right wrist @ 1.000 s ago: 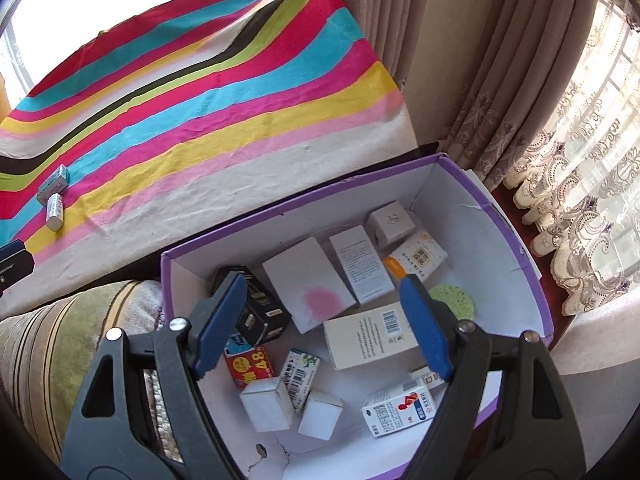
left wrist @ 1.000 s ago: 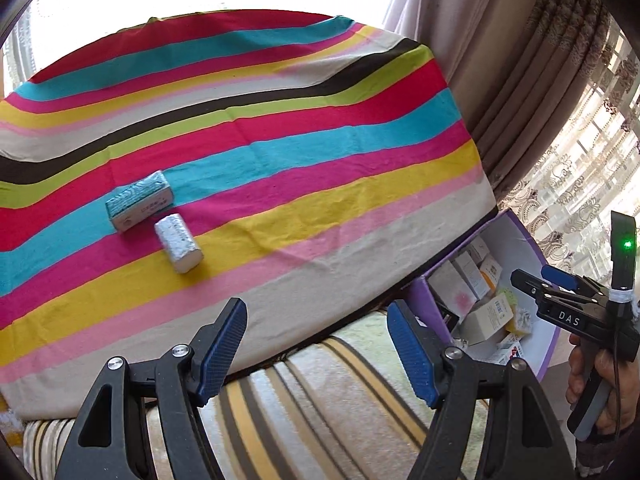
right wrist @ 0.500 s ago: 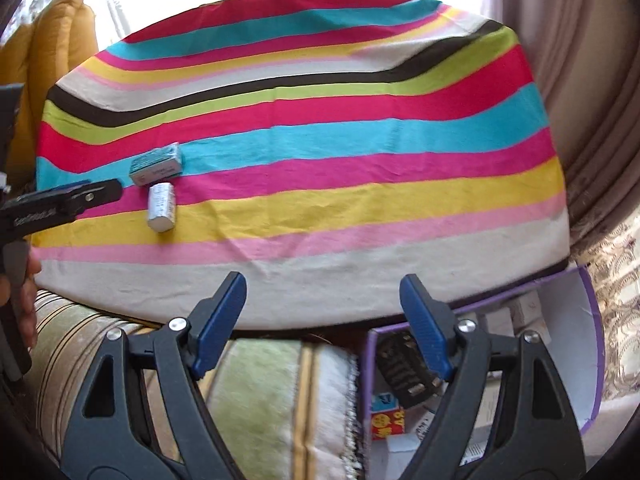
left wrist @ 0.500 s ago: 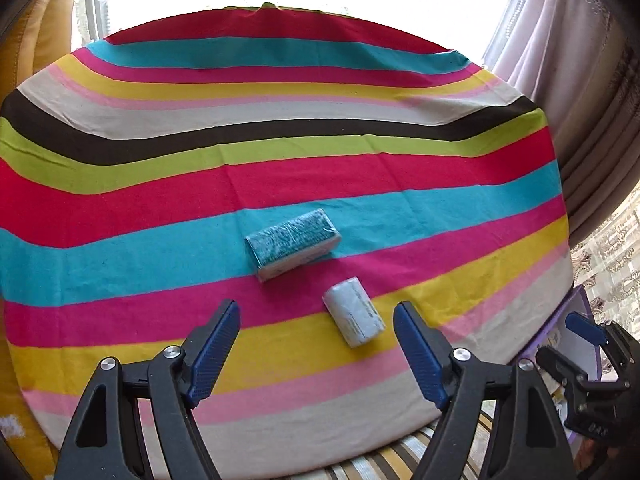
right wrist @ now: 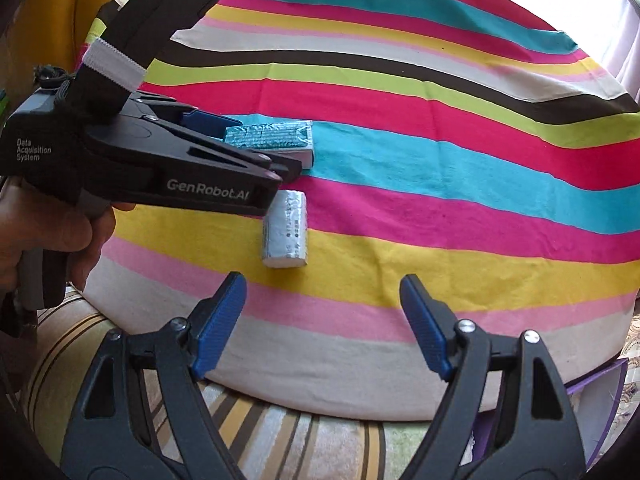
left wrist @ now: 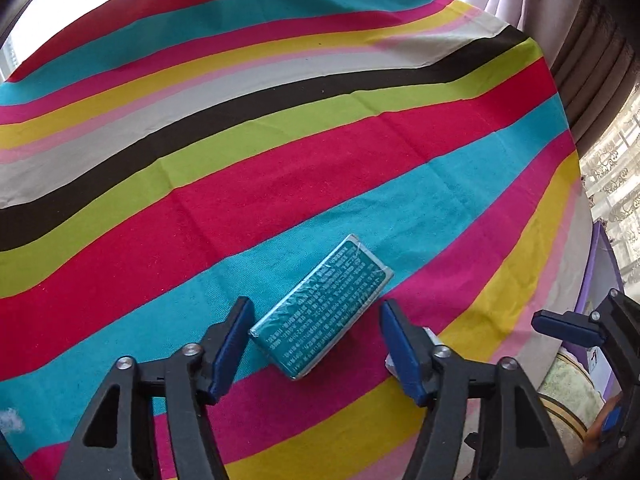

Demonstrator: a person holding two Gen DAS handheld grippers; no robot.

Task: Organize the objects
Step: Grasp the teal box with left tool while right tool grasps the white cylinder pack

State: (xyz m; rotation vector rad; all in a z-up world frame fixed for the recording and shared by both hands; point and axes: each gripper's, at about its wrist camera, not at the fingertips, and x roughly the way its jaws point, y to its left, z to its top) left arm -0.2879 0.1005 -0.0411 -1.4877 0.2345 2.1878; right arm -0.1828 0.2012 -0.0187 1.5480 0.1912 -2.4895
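Observation:
A teal foil-wrapped box (left wrist: pixel 322 312) lies slantwise on the striped cloth (left wrist: pixel 280 160). My left gripper (left wrist: pixel 316 344) points down over it with its jaws closing. The box sits between the blue pads (left wrist: pixel 236 344), and I see a thin gap on each side. A white wrapped packet (right wrist: pixel 286 230) lies just in front of the teal box (right wrist: pixel 272 138); in the left wrist view it peeps out behind the right finger. My right gripper (right wrist: pixel 324 320) hangs open and empty a little short of the packet. The left gripper (right wrist: pixel 256 144) comes in from the left there.
A purple-edged box (left wrist: pixel 600 264) stands off the cloth's right edge, with its corner (right wrist: pixel 592 384) at the lower right. A striped cushion (right wrist: pixel 280 440) lies under the near edge of the cloth. Curtains (left wrist: pixel 592 60) hang at the right. A person's hand (right wrist: pixel 48 232) holds the left gripper.
My left gripper has come down over the teal box and its jaws have narrowed around it. My right gripper has swung from the purple box over to the cloth, close to the white packet.

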